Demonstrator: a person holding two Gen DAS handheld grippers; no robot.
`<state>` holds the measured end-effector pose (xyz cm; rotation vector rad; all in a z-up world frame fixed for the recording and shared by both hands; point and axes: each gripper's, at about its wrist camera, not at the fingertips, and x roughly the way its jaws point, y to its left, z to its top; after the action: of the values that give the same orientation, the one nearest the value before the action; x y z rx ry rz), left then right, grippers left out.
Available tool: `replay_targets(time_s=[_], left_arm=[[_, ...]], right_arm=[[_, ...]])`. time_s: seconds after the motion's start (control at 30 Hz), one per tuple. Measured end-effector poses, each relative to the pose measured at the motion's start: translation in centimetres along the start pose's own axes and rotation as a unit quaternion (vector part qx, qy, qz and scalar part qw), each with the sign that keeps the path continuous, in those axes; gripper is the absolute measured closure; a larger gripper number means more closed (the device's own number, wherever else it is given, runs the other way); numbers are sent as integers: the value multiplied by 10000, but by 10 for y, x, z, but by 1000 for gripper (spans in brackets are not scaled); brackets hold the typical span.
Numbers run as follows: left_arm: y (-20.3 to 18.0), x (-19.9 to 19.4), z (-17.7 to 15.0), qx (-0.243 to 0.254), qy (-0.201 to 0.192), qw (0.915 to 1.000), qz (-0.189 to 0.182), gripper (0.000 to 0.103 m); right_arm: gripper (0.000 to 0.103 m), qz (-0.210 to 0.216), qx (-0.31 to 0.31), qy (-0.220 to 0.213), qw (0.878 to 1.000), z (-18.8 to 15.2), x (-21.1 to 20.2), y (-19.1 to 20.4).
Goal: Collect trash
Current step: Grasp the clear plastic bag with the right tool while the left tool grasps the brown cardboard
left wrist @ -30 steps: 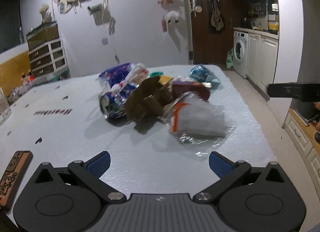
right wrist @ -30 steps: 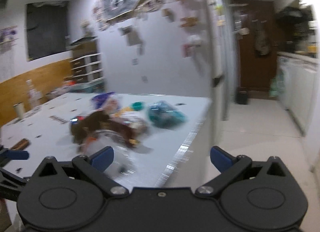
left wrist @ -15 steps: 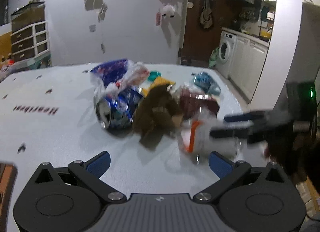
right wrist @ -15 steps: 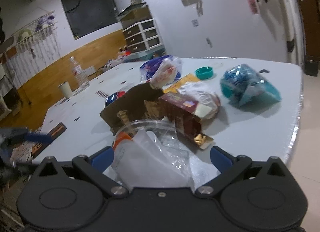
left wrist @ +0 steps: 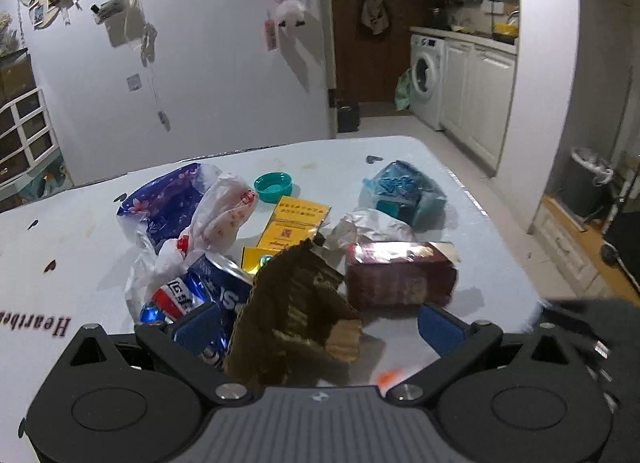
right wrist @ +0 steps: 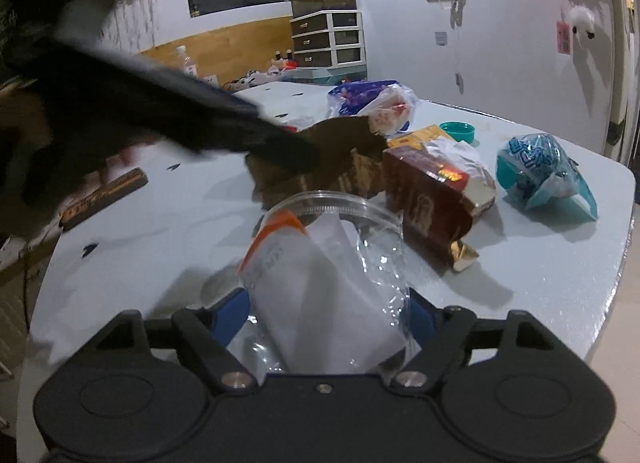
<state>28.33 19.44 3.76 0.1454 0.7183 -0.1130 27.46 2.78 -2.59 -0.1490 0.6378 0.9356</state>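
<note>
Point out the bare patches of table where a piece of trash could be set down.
Bare table lies left of the blue can, around the printed lettering. Another strip runs behind the teal cap, and more lies beside the teal bag toward the table edge. The middle, around the torn cardboard and red box, is crowded.

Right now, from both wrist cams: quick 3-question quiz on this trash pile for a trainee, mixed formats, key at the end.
1. True or false: the torn brown cardboard stands between the left gripper's open fingers.
2. What lies between the right gripper's fingers?
A. crushed blue soda can
B. clear plastic cup with paper inside
C. teal bottle cap
3. Fill in: the maroon carton lies between the cardboard and the ____ plastic wrapper.

Key: 1 true; 2 B; 3 teal-blue.
</note>
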Motion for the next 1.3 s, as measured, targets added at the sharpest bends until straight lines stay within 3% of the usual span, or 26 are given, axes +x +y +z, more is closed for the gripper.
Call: replay_targets(time_s=[0.13, 0.43, 0.63, 0.7, 0.73, 0.9, 1.07, 1.3], left_arm=[[-6, 18, 7, 55, 119, 9998, 161, 0], [-16, 50, 7, 348, 687, 9958, 492, 8], [-29, 51, -2, 749, 824, 9912, 714, 9], [-30, 52, -5, 782, 867, 9900, 785, 27], [-30, 52, -6, 756, 898, 9898, 802, 26], [-26, 40, -12, 500, 623, 9937, 781, 33], [-25, 7, -22, 226, 186, 9976, 624, 34], [-21, -57, -52, -69, -244, 9990, 372, 34]], right_arm=[[50, 134, 264, -17, 9996, -7, -20, 2], [61, 191, 750, 75, 9970, -20, -49, 1], [61, 203, 807, 109, 9965, -23, -54, 7], [61, 198, 832, 114, 9963, -25, -55, 9], [60, 203, 851, 119, 9961, -26, -56, 10], [57, 228, 1031, 149, 9943, -30, -57, 8], [40, 393, 1307, 87, 9906, -29, -56, -1], [41, 637, 1856, -80, 9805, -32, -54, -28]])
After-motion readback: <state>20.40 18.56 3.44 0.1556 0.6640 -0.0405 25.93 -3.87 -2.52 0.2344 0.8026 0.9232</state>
